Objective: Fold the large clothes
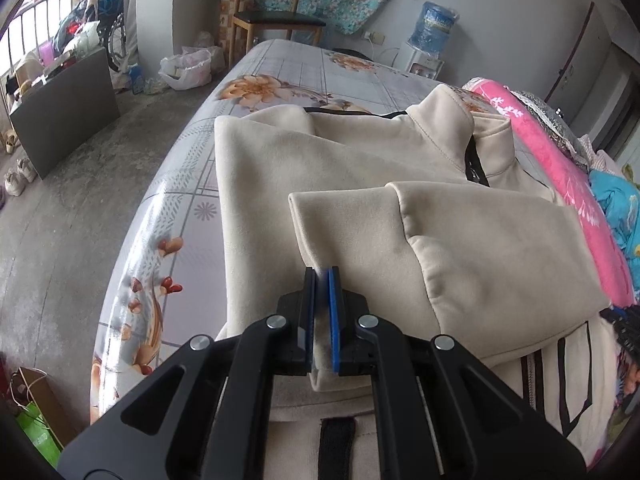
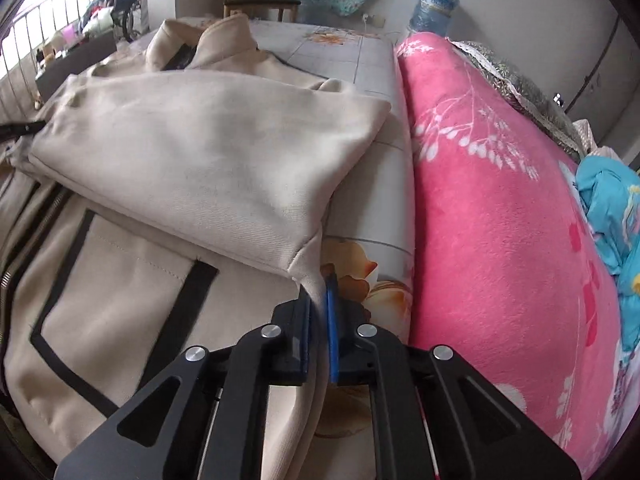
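A large cream jacket (image 1: 320, 160) with black zipper trim lies on the bed, collar at the far end, a sleeve folded across its front. My left gripper (image 1: 322, 276) is shut on the fabric of that sleeve's near edge, cloth pinched between its blue pads. In the right wrist view the same jacket (image 2: 192, 168) fills the left half, with a black-edged pocket below the folded sleeve. My right gripper (image 2: 319, 284) is shut on the sleeve's lower right corner, cream cloth running down between its pads.
The bed sheet (image 1: 280, 76) has a floral grid print. A pink blanket (image 2: 500, 208) lies bunched along the jacket's right side, with blue bedding (image 2: 612, 208) beyond it. A wooden chair (image 1: 276, 16) and a water bottle (image 1: 434, 26) stand past the bed. Concrete floor (image 1: 80, 200) lies left.
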Demonstrator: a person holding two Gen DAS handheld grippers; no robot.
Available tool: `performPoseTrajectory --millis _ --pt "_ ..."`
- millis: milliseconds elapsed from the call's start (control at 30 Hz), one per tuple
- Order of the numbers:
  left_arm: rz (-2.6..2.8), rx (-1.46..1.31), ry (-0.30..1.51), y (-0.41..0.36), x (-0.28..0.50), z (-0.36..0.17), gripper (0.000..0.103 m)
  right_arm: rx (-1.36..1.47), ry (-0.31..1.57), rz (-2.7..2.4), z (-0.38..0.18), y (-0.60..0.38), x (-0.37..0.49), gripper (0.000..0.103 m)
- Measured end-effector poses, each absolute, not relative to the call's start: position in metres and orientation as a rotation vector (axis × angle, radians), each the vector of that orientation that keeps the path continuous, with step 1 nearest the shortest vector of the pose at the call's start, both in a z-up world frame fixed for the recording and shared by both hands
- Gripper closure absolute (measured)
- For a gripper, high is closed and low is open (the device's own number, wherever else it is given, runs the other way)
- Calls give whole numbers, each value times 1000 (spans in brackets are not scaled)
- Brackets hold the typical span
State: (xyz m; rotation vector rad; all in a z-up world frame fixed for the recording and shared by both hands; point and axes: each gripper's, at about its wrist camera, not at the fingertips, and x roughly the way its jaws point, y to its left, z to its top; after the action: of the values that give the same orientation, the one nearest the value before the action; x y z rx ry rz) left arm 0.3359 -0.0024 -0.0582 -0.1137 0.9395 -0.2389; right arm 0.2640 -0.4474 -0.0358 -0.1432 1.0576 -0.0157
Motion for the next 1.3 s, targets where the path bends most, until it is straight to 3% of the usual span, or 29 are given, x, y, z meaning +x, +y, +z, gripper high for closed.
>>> performPoseTrajectory --millis 67,167,367,567,700,867,967,1100,1167,1300 --pt "-242 -117 941 -1 336 -58 97 -98 1062 35 -23 -452 261 85" --pt "-247 -108 940 -1 337 -58 97 -31 1015 71 1 -466 255 58" --pt "-245 -77 928 -3 335 -57 97 107 907 109 26 -470 291 57" --pt "-232 -93 913 -2 333 -58 97 30 1022 70 -32 -436 366 58" --pt "-227 -79 899 2 331 -55 93 71 1052 -11 -49 -455 384 72" --pt "-237 -90 806 12 325 -30 90 106 991 -95 -20 -462 377 72" --pt "-322 -106 826 1 327 -21 81 108 981 6 -12 -442 373 69" --pt "-440 -129 914 -26 331 -30 52 76 1012 132 -21 -409 369 55" --pt "-386 -39 967 -43 335 -45 51 9 1081 117 -39 -400 372 49" --pt "-320 63 958 -53 331 -46 48 -11 1134 39 -44 -404 364 47"
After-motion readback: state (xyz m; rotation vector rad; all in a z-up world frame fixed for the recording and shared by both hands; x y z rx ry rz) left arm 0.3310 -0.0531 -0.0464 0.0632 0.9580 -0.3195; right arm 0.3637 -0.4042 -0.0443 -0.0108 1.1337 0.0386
